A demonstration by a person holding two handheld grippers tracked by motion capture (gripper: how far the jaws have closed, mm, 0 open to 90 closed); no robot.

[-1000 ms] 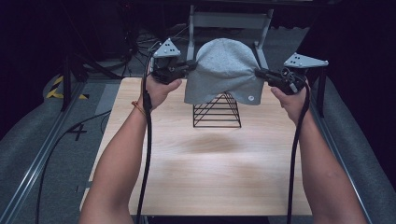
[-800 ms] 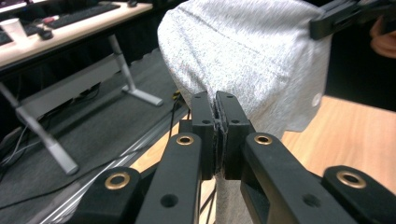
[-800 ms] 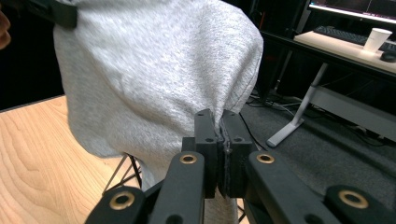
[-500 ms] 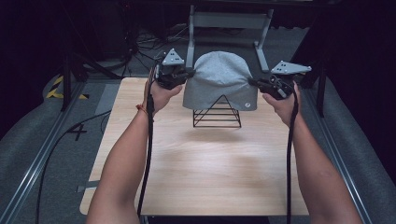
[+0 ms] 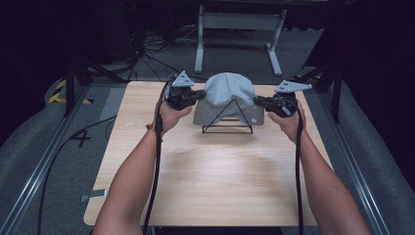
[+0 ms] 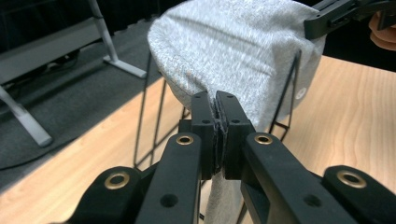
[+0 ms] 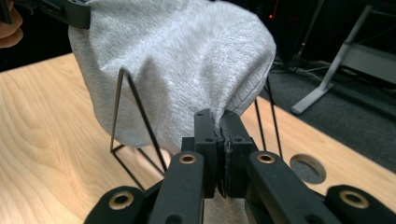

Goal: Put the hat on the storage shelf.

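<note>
Moved: we lowered grey cap (image 5: 226, 95) onto wire stand (image 5: 228, 121).
Grip: left hand-held gripper (image 5: 199, 94), right hand-held gripper (image 5: 260, 101) both clamp its hem.
Left: release.

No legible text, number, brand name or label is present in any view. The only mark resembling a sign is a small round pale emblem on the grey cloth (image 5: 227, 98), near its lower hem on the side toward the right edge of the tabletop (image 5: 205, 186); it is visible in the high view and in the left gripper view, but it is too small and blurred to read. A strip of yellow-and-black hazard striping (image 5: 66, 93) lies on the floor beyond the far left corner of the tabletop; it carries no characters.
</note>
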